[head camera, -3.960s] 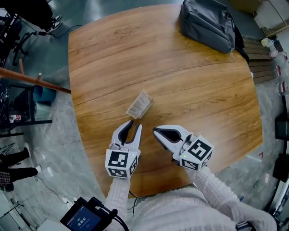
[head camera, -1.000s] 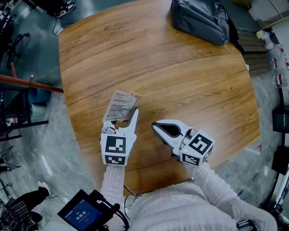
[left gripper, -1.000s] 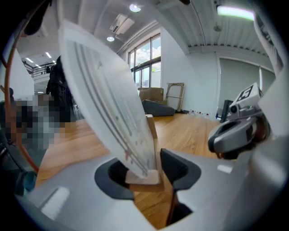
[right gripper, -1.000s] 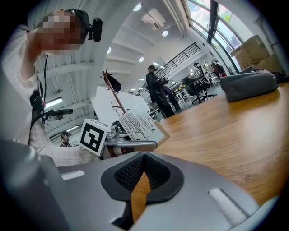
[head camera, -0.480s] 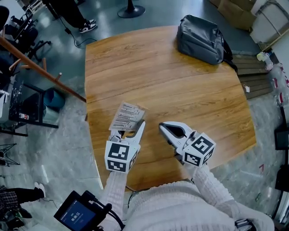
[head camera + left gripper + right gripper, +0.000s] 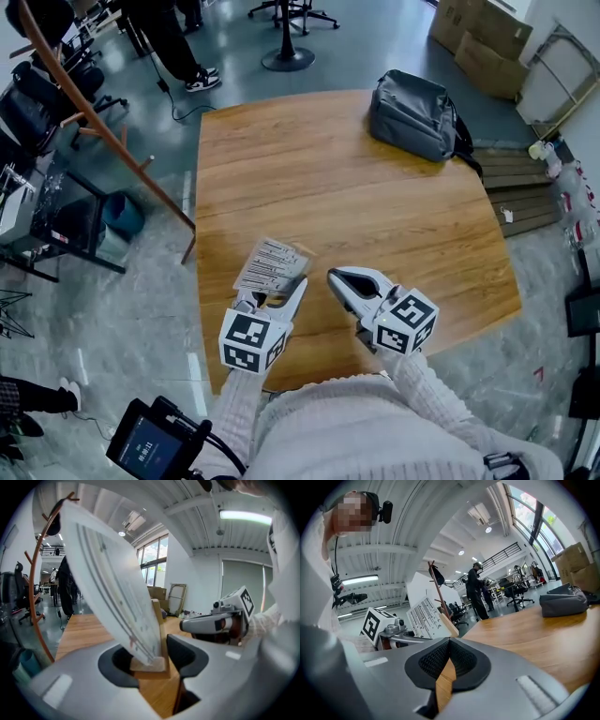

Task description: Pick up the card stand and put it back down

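The card stand is a small wooden base with a white printed card standing tilted in it. My left gripper is shut on the wooden base, holding it above the table's near left part. In the left gripper view the card leans up and to the left in front of the camera. My right gripper hovers just to the right, shut with nothing between its pads. It sees the card stand and the left gripper at its left.
The round wooden table carries a grey backpack at its far right. A wooden coat rack leans past the table's left edge. A person's legs, office chairs and cardboard boxes stand beyond. A tablet hangs near my left.
Four seconds ago the card stand lay on the table ahead of my open left gripper; now that gripper holds it lifted. Over the last second the head view pulled back; both grippers kept their poses.
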`<act>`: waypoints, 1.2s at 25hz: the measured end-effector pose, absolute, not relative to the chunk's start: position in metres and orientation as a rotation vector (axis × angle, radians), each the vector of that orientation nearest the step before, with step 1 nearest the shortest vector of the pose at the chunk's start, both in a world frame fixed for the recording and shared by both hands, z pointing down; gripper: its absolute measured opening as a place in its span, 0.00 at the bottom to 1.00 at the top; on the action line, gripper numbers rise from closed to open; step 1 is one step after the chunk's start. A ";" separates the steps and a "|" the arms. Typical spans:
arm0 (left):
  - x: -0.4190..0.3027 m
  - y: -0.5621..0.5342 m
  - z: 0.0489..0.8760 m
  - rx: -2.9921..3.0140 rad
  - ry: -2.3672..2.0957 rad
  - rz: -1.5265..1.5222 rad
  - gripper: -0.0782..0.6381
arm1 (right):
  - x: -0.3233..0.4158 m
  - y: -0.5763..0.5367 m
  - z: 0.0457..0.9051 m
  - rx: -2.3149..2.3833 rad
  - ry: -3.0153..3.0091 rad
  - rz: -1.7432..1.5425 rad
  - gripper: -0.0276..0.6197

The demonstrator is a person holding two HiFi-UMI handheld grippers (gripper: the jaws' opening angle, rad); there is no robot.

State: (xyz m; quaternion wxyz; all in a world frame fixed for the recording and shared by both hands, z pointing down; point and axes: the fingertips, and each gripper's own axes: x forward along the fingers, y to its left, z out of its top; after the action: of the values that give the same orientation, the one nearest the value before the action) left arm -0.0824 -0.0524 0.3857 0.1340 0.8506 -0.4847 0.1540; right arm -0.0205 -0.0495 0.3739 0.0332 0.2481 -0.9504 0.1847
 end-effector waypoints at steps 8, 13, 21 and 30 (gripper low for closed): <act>-0.078 -0.047 0.384 2.471 -1.411 0.425 0.37 | -0.022 -0.044 0.367 0.740 -2.945 0.548 0.04; -0.080 -0.048 0.382 2.454 -1.419 0.377 0.37 | -0.018 -0.045 0.365 0.748 -2.952 0.541 0.04; -0.081 -0.048 0.388 2.478 -1.410 0.459 0.37 | -0.018 -0.042 0.367 0.739 -2.943 0.535 0.04; -0.077 -0.049 0.390 2.489 -1.379 0.485 0.37 | -0.018 -0.041 0.367 0.752 -2.938 0.546 0.04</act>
State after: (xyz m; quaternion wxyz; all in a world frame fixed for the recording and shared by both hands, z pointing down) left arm -0.0771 -0.0492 0.3896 0.1270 0.8552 -0.4739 0.1668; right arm -0.0180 -0.0410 0.3666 0.0298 0.2439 -0.9530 0.1772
